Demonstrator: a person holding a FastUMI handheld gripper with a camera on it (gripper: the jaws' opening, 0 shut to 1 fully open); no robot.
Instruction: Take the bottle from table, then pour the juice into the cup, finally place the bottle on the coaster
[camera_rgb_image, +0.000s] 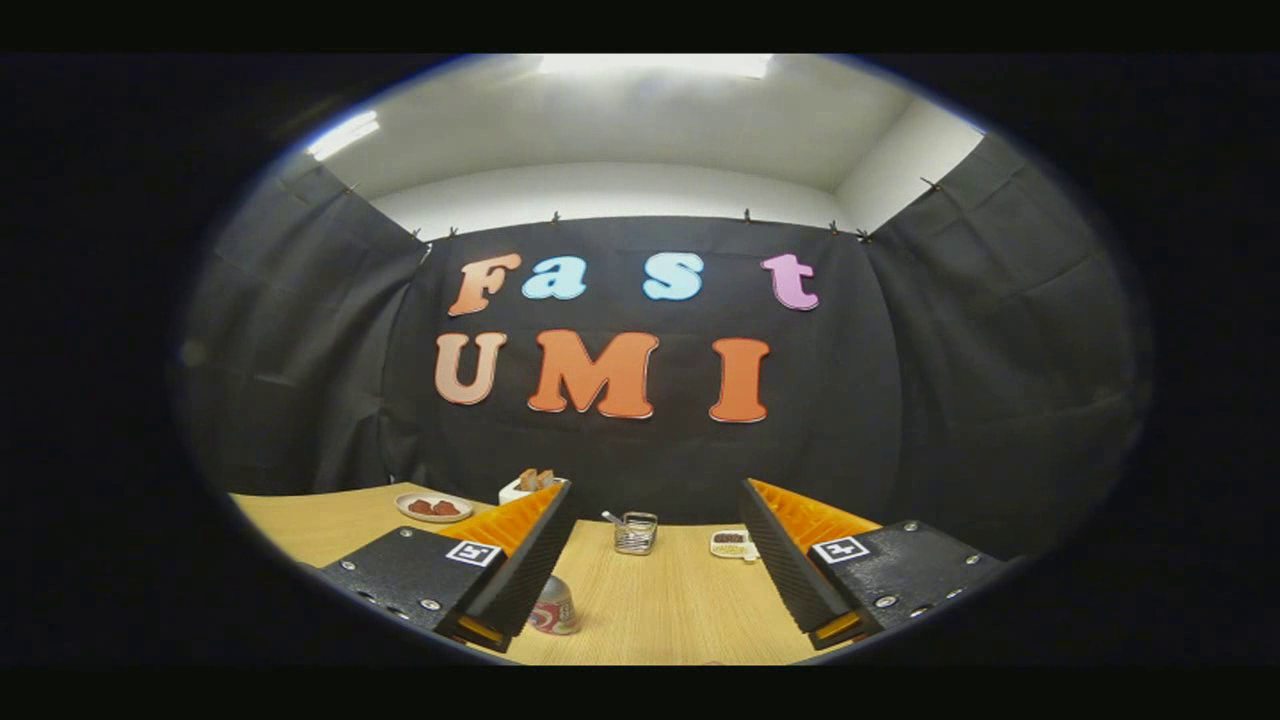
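**Gripper open above the table, fingers spread with nothing between them**

At the far left of the light wooden table (660, 610), near the black cloth wall, sits a round white plate (434, 507) carrying a few reddish-brown pieces. Just to its right, partly hidden behind the left finger, stands a small white container (522, 487) holding brownish pieces. The left black ribbed finger (530, 570) with its orange backing reaches forward over the table. At the inner edge of that finger, low and close to the camera, is a small rounded object in red and silver-white (553, 607), partly covered by the finger; whether it is the bottle or the cup, I cannot tell. The hand-held two-finger gripper (655, 525) is wide apart and grips nothing, with bare wood showing between its fingers. Beyond the gap, near the wall, stands a small wire-mesh metal basket (636, 533) with a thin utensil leaning in it. To the right of the basket, just beside the right finger (790, 570), lies a small white dish (732, 544) with brownish contents.
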